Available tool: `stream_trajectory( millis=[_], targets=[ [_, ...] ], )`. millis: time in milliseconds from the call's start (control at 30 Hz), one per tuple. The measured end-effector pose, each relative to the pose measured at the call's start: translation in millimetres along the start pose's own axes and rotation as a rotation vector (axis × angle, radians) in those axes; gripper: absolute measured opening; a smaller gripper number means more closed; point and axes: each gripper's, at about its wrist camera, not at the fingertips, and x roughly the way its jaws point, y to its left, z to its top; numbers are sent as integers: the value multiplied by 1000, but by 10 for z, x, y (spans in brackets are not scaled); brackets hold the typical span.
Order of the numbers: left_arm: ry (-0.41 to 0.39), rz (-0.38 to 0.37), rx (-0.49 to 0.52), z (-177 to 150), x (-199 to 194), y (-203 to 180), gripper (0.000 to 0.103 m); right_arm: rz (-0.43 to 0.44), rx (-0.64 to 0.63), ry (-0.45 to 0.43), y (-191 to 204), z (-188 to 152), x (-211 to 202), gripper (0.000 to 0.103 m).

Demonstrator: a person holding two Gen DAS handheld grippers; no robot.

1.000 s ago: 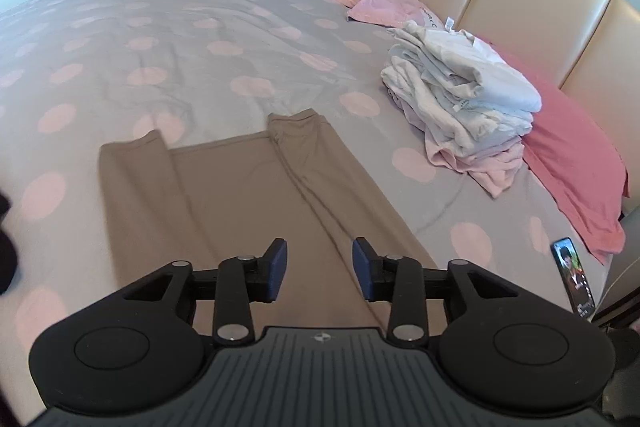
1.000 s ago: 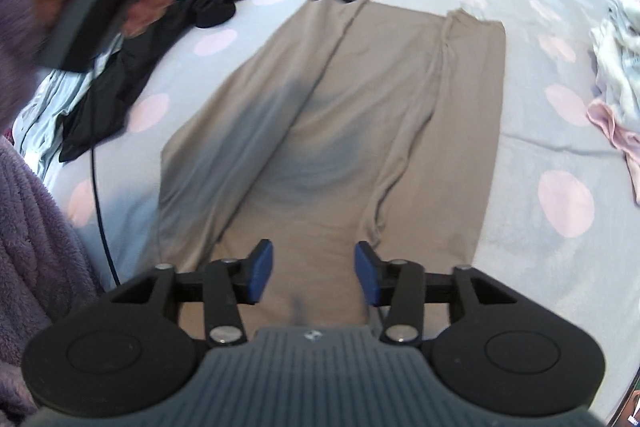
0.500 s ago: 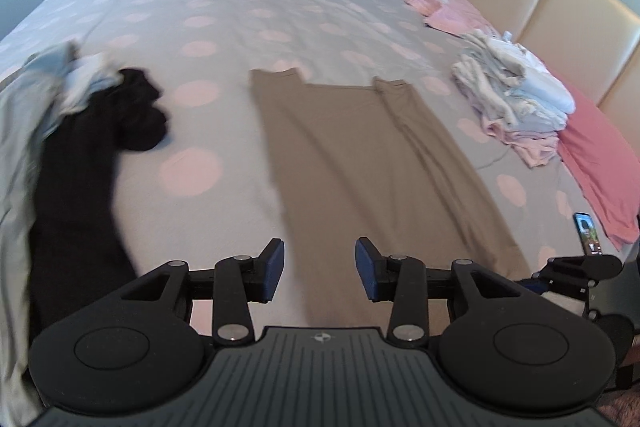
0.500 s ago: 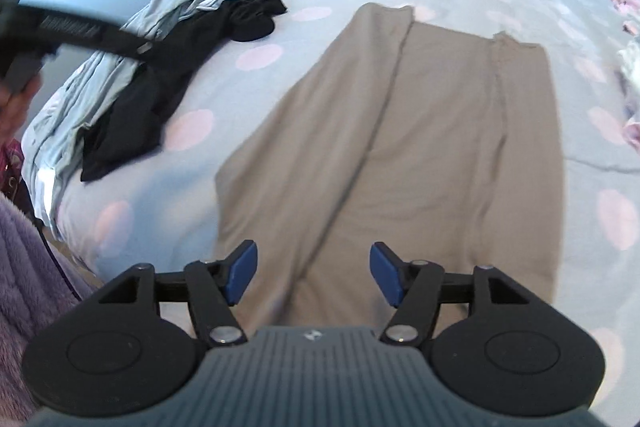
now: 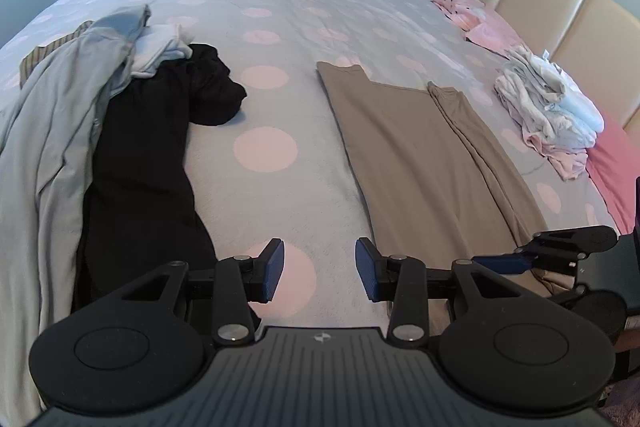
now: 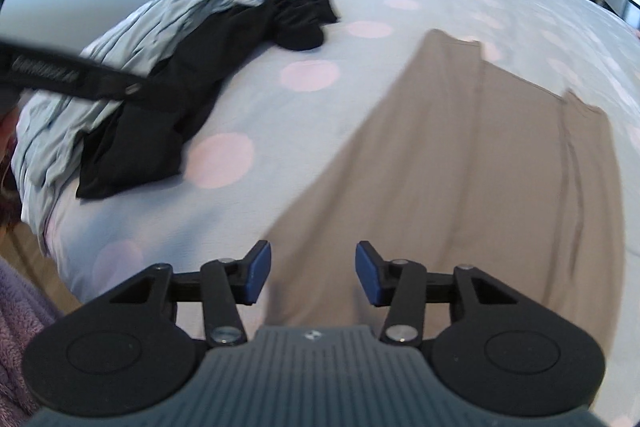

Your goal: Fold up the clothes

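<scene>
Left gripper [image 5: 320,269]: jaws apart, nothing between them, held over the spotted bedspread [image 5: 280,3]; right gripper [image 6: 313,273]: jaws apart and empty (they have just been closing), above the near end of the tan garment [image 6: 480,163]; the tan garment lies flat mid-bed, both sides folded inward; black garment [image 5: 152,155] and grey clothing [image 5: 52,131] lie left of it; folded pile [image 5: 548,111] far right, near the headboard.

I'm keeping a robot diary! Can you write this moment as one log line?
step: reach for near hem | left tongs: open, empty | right tongs: open, just narrowed, empty, over tan garment | garment: flat on bed
</scene>
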Motion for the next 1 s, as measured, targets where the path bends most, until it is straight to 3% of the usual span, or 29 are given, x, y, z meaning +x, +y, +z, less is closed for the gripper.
stream_trajectory(
  millis=[267,533,600,700,1000],
  targets=[
    [53,-42,-3,5,211,59,37,-9,-136,52,358,-28,295,40],
    [91,-56,23,-13,316,63,37,-63,-145,110,362,-52,559,34],
    [96,-56,32,1,335,47,37,-82,-140,111,340,-30,575,18],
    [103,-63,35,26,361,20,37,-74,-100,111,259,-4,564,11],
    [100,-148,-51,381,522,-47,37,-40,57,34,-112,96,60,9]
  ],
)
